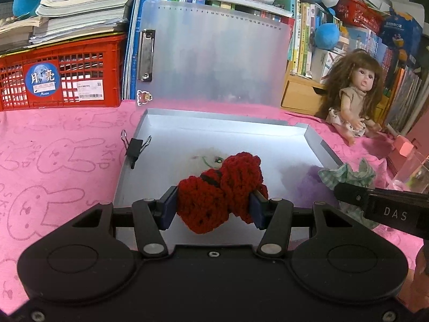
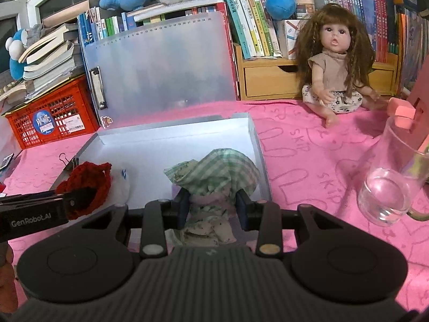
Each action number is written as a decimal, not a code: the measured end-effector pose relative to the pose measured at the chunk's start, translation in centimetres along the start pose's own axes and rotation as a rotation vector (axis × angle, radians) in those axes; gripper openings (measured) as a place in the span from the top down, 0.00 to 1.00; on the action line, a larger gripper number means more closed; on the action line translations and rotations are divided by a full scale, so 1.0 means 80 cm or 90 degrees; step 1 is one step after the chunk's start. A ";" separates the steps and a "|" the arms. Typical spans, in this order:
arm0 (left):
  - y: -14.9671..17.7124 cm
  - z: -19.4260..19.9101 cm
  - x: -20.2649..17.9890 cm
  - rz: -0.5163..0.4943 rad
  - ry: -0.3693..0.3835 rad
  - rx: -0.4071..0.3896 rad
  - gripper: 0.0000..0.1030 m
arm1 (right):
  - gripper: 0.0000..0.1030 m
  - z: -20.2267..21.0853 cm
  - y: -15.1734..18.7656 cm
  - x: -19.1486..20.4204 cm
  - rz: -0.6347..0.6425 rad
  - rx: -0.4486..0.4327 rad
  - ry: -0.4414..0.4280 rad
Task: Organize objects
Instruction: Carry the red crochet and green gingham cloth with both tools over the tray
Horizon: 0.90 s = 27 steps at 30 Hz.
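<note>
Over the near half of the open grey box [image 1: 308,139], the left gripper [image 1: 214,204] clamps a red crochet piece [image 1: 222,187]; the right gripper [image 2: 211,204] pinches green checked cloth [image 2: 214,174]. Lower each well inside the walls before releasing, apart from the white item [image 2: 122,185].

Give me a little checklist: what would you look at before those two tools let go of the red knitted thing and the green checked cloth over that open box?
1. Left tool grips the red crocheted piece: ok, pinched between both pads.
2. Right tool grips the green checked cloth: ok.
3. Box lid open: ok, standing upright behind.
4. Both items over the grey box: ok for the red piece; the cloth sits near the right wall, cannot tell.
5. Free floor space inside: cannot tell; pale items already lie under the red piece.
6. Glass cup clear of the right tool: ok, apart on the pink cloth.
</note>
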<state>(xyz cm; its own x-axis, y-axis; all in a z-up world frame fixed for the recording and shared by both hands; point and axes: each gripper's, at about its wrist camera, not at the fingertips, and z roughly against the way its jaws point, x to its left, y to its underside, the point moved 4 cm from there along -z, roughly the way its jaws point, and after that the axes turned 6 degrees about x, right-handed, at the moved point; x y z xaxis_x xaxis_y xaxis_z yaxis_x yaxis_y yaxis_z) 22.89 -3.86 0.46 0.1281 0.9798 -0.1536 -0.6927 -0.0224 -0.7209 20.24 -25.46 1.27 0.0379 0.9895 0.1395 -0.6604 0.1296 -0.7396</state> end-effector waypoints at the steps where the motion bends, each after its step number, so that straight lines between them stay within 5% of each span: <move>1: -0.001 -0.002 0.000 -0.001 -0.001 0.000 0.50 | 0.61 -0.002 -0.001 0.001 0.001 0.001 -0.001; 27: -0.031 -0.034 0.001 0.006 -0.007 -0.012 0.50 | 0.61 -0.029 -0.059 -0.015 -0.073 -0.011 -0.081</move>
<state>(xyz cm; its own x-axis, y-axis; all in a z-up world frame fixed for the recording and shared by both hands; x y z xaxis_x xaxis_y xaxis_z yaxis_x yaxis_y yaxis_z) 26.56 -4.28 0.45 0.1144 0.9815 -0.1533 -0.6803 -0.0350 -0.7321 25.05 -27.10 3.12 0.0160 0.9521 0.3052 -0.6442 0.2433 -0.7252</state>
